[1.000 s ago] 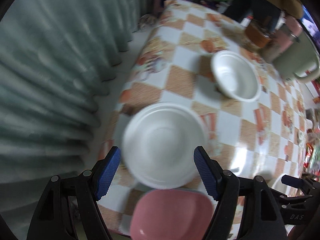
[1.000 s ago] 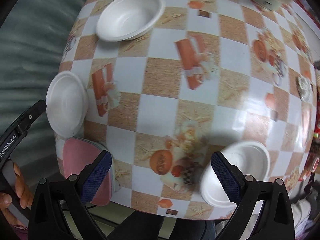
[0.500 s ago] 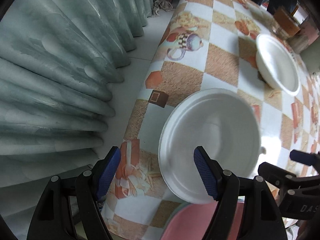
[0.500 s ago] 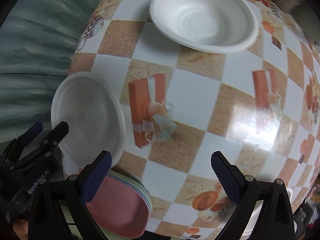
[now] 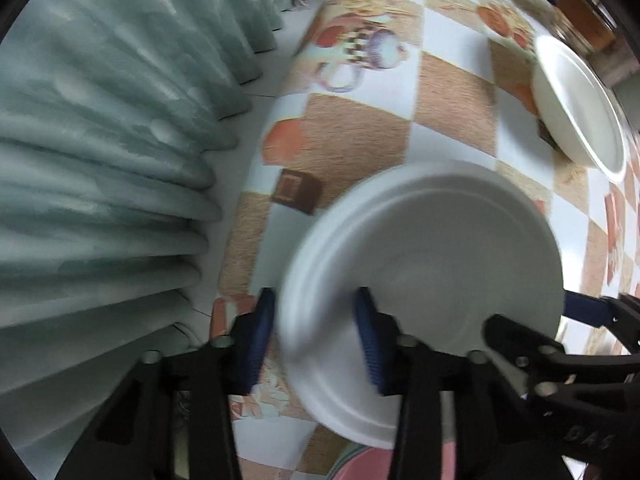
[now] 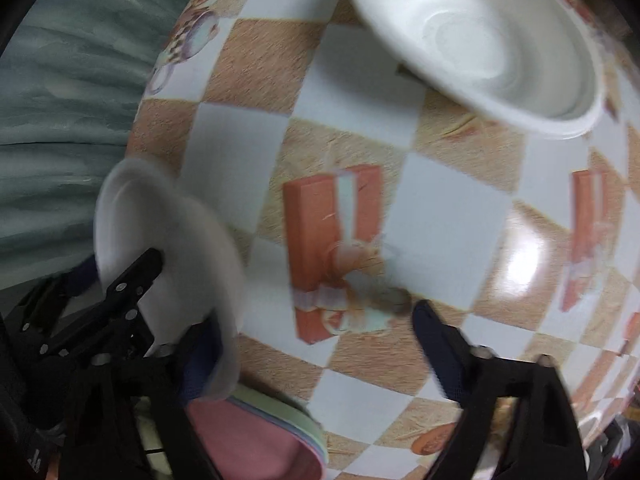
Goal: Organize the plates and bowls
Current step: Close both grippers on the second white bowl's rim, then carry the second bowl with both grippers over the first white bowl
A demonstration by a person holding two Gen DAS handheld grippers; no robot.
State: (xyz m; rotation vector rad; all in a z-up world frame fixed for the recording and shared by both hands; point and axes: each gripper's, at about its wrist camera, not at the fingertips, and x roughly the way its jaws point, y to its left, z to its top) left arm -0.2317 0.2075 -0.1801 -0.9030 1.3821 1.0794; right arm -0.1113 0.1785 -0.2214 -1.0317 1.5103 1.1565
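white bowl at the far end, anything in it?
Empty. The white bowl sits upright on the checked tablecloth, and its bare white inside shows right down to the bottom.

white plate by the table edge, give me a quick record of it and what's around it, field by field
plate: white plate, lies near the table's curtain-side edge
left claw: straddles the plate's rim, jaws closing on it
right claw: jaws closing, one finger close beside the plate's rim, nothing between the fingers but tablecloth
bowl: white bowl, farther in on the table, apart from the plate
stack: pink dish on top of pastel ones, at the near table edge, just by the plate
table: checked cloth in orange and white
backdrop: grey-green curtain
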